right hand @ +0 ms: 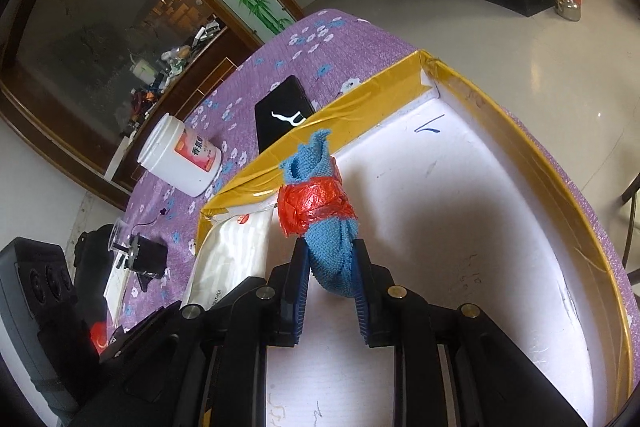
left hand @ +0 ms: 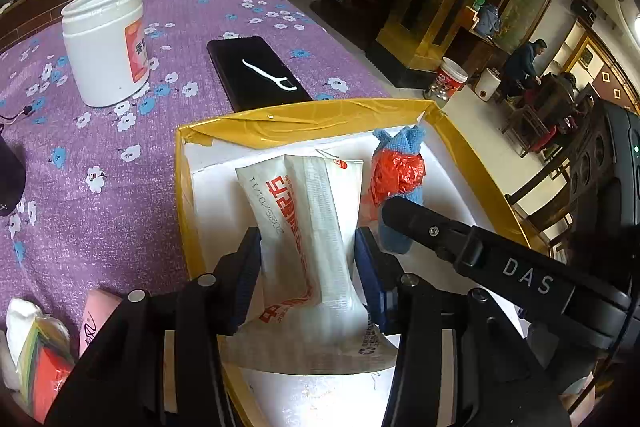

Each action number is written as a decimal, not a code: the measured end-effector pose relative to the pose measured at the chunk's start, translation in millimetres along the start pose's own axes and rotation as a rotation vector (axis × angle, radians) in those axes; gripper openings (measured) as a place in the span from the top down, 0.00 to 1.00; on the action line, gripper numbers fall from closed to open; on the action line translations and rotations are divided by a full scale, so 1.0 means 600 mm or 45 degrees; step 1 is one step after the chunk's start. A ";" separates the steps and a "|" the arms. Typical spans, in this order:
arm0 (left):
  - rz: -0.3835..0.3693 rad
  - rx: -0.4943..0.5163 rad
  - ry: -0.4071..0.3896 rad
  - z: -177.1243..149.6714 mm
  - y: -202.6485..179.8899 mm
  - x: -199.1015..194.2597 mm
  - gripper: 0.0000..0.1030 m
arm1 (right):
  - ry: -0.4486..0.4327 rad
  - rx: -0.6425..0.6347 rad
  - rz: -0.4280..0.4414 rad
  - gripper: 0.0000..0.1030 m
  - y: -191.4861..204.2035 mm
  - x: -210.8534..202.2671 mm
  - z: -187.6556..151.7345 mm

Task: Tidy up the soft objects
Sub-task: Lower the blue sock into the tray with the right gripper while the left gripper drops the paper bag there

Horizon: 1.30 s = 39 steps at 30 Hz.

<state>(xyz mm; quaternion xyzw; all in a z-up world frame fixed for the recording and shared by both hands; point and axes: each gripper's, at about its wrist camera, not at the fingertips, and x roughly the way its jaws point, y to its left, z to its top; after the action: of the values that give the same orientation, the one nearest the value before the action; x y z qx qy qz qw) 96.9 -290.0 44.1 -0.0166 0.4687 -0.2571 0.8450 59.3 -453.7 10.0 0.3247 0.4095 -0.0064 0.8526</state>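
- The left gripper (left hand: pixel 308 247) is closed on a white pack (left hand: pixel 308 227) with red print; its blue pads (left hand: pixel 250 267) press in on both sides and the wrapper is pinched narrow between them.
- The pack lies lengthwise in the near left part of the box (left hand: pixel 280 125), its far end reaching toward the box's far wall.
- The box is shallow, white inside, with yellow tape along its rim, and sits on a purple flowered cloth (left hand: pixel 100 155).
- The right gripper (right hand: pixel 330 269) has its jaws only narrowly apart, with the near end of a blue towel roll (right hand: pixel 324 227) between them. Both pads (right hand: pixel 302 279) touch the towel's sides.
- A red plastic band (right hand: pixel 314 205) is wrapped round the roll's middle. The roll's far end points toward the far wall of the box.
- In the left wrist view the roll (left hand: pixel 400 167) lies just to the right of the pack, inside the box, and the right gripper's black finger (left hand: pixel 440 227) comes in over it from the right.
- Whether the roll rests on the box floor or is lifted off it I cannot tell.
- Beyond the box, on the cloth, lies a black phone (left hand: pixel 256 73) with a white floss pick (left hand: pixel 272 75) on it.
- A white jar (left hand: pixel 106 45) without a lid stands to the far left of the phone.
- At the near left edge lie a pink item (left hand: pixel 96 319) and a crumpled packet (left hand: pixel 40 355).
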 end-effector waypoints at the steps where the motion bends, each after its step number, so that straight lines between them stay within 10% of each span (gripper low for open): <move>1: -0.002 -0.004 0.006 0.000 0.001 0.001 0.57 | 0.002 0.002 0.002 0.77 0.000 0.001 -0.001; 22: -0.044 -0.036 0.025 0.002 0.008 0.005 0.54 | -0.001 0.017 -0.019 0.65 0.000 -0.004 0.000; 39: -0.086 0.043 -0.040 -0.038 -0.011 -0.111 0.54 | -0.237 -0.008 -0.017 0.62 0.003 -0.066 0.008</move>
<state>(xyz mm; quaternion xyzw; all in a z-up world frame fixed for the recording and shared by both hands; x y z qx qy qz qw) 47.2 -261.2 85.3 -0.0221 0.4503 -0.2929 0.8432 36.8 -465.2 40.9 0.3172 0.3307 -0.0410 0.8879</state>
